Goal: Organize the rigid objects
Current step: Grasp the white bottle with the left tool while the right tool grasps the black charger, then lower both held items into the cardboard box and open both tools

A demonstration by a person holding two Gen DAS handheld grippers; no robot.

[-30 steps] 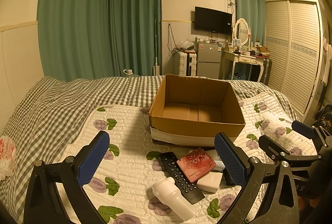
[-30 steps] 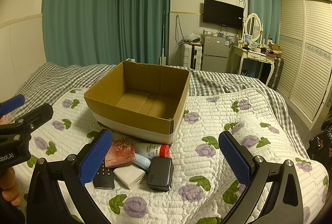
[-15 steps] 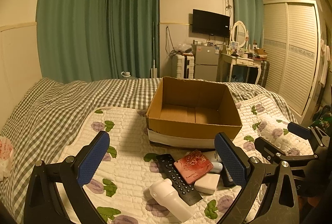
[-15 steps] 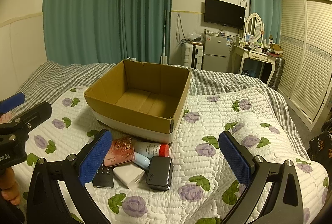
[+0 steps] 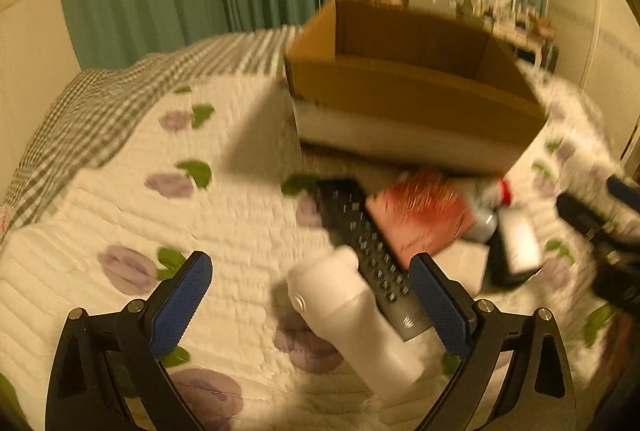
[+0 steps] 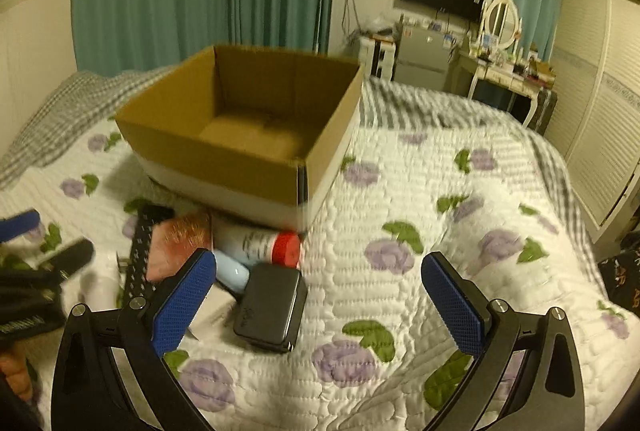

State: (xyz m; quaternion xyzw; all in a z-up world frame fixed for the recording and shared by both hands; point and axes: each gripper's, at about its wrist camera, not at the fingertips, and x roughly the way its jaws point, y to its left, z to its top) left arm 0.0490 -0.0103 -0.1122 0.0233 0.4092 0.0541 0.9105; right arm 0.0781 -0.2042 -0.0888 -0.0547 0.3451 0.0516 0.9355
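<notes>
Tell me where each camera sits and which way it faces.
Left wrist: on the left tool, facing down and forward over the white bottle and remote towards the cardboard box; the right tool shows at its right edge.
Right wrist: on the right tool, facing the black case and the box; the left tool and fingers show at its left edge.
Shared: box, remote, red card, quilt.

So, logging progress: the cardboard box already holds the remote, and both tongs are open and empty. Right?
Not quite. The cardboard box is empty in the right wrist view; the remote lies on the quilt before it. Left tongs and right tongs are open and empty.
</notes>
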